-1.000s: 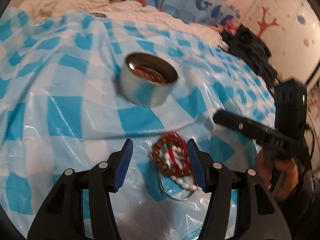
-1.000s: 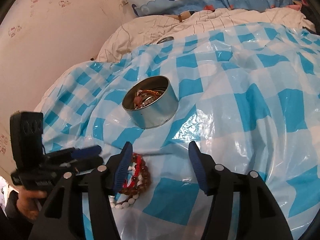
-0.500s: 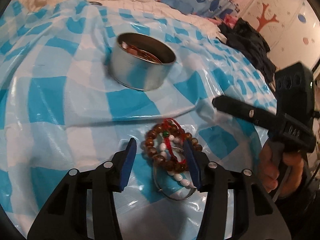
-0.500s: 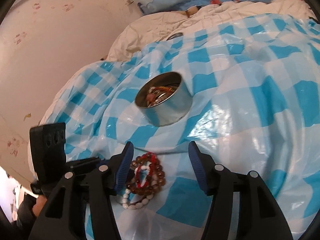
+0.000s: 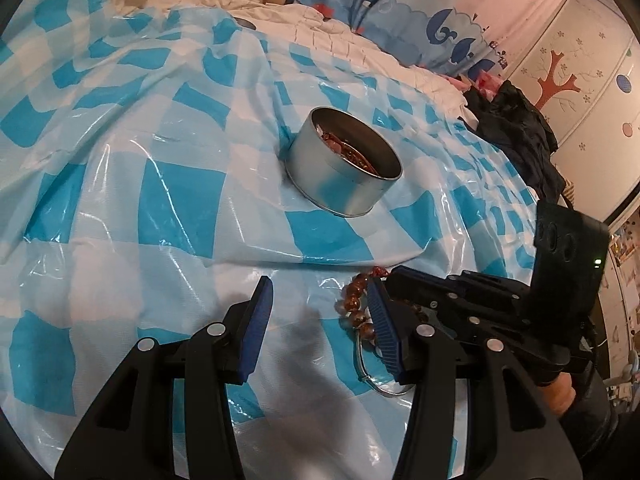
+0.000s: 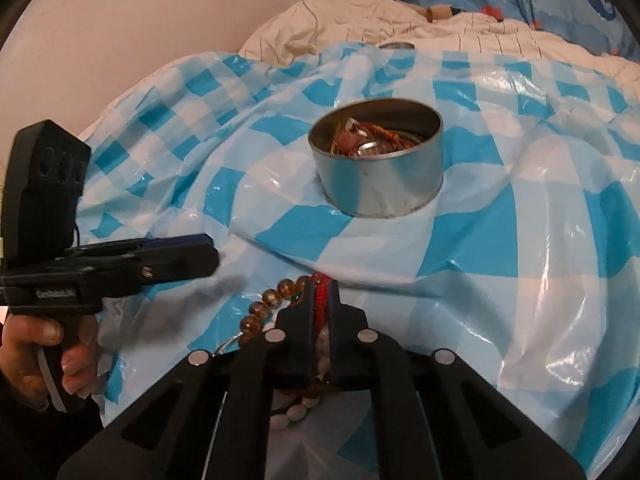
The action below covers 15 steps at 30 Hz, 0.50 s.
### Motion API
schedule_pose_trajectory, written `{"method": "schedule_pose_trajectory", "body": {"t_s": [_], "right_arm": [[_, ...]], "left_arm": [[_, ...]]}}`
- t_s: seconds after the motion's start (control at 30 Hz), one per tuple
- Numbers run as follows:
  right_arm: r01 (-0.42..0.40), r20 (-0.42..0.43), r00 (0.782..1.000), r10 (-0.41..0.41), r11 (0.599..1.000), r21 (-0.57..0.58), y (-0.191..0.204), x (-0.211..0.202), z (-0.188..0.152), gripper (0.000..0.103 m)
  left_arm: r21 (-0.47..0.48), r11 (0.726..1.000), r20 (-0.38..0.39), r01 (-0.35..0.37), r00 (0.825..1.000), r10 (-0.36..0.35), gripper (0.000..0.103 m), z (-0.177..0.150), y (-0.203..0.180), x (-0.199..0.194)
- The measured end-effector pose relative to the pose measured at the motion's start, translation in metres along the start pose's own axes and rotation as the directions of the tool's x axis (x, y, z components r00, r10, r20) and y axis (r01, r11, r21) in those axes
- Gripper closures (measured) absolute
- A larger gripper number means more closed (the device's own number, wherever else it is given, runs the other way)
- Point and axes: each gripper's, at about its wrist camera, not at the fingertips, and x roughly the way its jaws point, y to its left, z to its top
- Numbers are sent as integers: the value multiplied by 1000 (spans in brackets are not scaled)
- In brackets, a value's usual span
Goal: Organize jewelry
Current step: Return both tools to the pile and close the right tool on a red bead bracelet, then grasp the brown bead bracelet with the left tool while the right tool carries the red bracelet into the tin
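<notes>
A round metal tin (image 5: 344,170) with jewelry inside stands on the blue-and-white checked plastic sheet (image 5: 160,200); it also shows in the right wrist view (image 6: 380,164). A pile of jewelry lies in front of it: a brown bead bracelet (image 6: 264,304), a red cord (image 6: 320,300), white beads (image 6: 296,414) and a metal ring (image 5: 380,380). My right gripper (image 6: 323,296) is shut on the red cord in the pile. My left gripper (image 5: 320,320) is open and empty, just left of the pile, with brown beads (image 5: 354,304) beside its right finger.
The sheet covers a bed with white bedding (image 6: 360,20) and a blue whale-print pillow (image 5: 400,12) at the back. Dark clothing (image 5: 516,120) lies at the right edge. A small lid-like disc (image 6: 396,45) lies at the sheet's far edge.
My right gripper has moved left onto the jewelry pile and shut on the red cord. My left gripper has shifted left, off the pile, and stays open.
</notes>
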Motion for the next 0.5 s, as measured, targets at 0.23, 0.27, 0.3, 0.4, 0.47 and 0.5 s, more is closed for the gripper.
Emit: {"method": "schedule_pose_trajectory", "body": {"t_s": [0.23, 0.27, 0.3, 0.4, 0.47, 0.5], "right_arm": [[-4, 92, 996, 1, 1000, 24, -2, -32, 8, 97], [-3, 105, 994, 0, 999, 33, -4, -36, 9, 97], [-7, 121, 993, 1, 999, 46, -8, -42, 11, 97], [-12, 147, 989, 2, 997, 71, -16, -52, 13, 97], [-16, 151, 989, 2, 996, 90, -20, -54, 15, 97], [-20, 150, 989, 4, 995, 102, -23, -54, 15, 97]], "left_arm": [[67, 997, -53, 35, 998, -31, 57, -4, -20, 17], [86, 996, -64, 33, 998, -28, 57, -5, -26, 22], [96, 995, -71, 32, 997, -25, 57, -5, -29, 25], [106, 994, -90, 28, 996, -19, 57, -6, -34, 36], [112, 993, -100, 30, 995, -18, 57, -6, -36, 42], [121, 992, -104, 30, 994, -17, 57, -6, -39, 46]]}}
